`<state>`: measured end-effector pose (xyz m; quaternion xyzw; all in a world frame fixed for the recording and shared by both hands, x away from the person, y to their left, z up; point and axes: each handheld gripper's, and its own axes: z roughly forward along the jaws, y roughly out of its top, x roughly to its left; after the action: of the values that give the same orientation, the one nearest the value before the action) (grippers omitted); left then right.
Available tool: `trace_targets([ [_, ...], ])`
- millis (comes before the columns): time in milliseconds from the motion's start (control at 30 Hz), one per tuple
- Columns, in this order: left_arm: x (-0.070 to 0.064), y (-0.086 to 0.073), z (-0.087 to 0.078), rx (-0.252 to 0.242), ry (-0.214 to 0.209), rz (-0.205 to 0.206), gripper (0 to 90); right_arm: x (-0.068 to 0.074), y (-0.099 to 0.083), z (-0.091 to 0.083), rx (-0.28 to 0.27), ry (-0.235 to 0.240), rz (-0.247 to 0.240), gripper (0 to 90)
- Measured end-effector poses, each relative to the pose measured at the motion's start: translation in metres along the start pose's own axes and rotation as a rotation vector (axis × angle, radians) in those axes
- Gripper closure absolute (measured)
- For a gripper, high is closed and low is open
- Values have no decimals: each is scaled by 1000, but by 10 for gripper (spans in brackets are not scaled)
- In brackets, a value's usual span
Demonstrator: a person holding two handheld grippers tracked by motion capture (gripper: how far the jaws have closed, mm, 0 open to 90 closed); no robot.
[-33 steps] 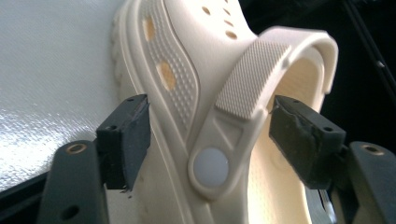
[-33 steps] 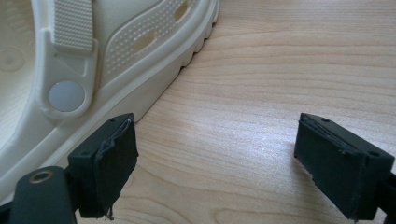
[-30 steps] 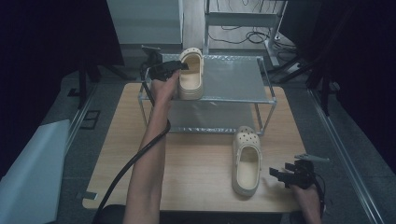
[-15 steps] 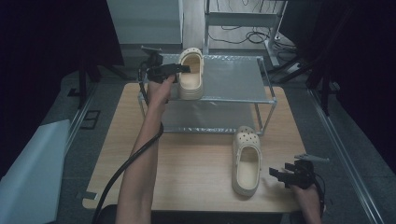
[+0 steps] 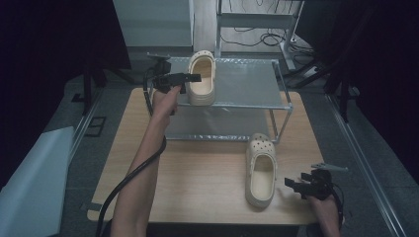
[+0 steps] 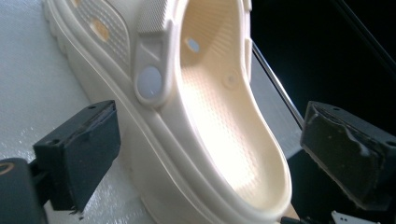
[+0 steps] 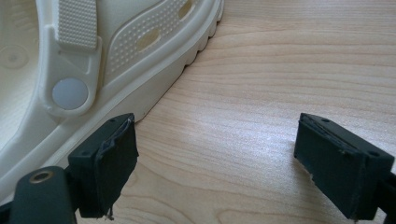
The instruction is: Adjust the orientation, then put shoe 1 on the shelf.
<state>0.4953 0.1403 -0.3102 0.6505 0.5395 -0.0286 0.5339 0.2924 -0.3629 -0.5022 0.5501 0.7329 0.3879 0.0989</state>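
Little has shifted over the past second: the left gripper (image 5: 190,77) stays at the cream clog (image 5: 201,79) on the metal rack's (image 5: 257,84) top shelf, near its left edge, jaws spread wide either side of the heel. Near the tabletop's (image 5: 197,173) front right corner, the right gripper (image 5: 292,183) waits open beside the second clog (image 5: 261,170), unmoved.

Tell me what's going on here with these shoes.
A person is working with two cream clogs. The left gripper, jaws open, sits at the heel of the clog on the rack, which rests on the metal rack's top shelf. The other clog lies on the wooden table. The right gripper waits open beside its heel, not touching it.
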Motion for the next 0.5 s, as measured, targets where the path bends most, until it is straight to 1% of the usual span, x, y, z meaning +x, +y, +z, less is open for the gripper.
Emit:
trace_targets([
  [33, 0, 0, 0, 0, 0, 0, 44, 0, 0, 0, -3, -2, -7, 130],
  [67, -1, -2, -1, 2, -1, 7, 34, 0, 0, 0, 1, 2, 0, 129],
  [100, -3, -5, -3, 2, -7, 20, 26, 0, 0, 0, 0, 2, -1, 130],
  [133, -3, -5, -3, 2, -7, 20, 23, 0, 0, 0, 0, 2, -1, 130],
  [200, -7, -10, -6, 4, -12, 40, 14, 0, 0, 1, 1, 2, -2, 130],
  [300, -10, -13, -8, 0, -13, 52, 9, 0, 0, 0, 0, 4, 2, 130],
  [333, -11, -16, -10, 0, -14, 60, 4, 0, 0, 0, -5, 0, -8, 130],
  [367, -11, -16, -10, 0, -14, 60, 2, 0, 0, 0, 0, 2, -2, 130],
  [500, -13, -25, -15, -1, -35, 68, 0, 0, 0, 0, -2, 2, -4, 130],
])
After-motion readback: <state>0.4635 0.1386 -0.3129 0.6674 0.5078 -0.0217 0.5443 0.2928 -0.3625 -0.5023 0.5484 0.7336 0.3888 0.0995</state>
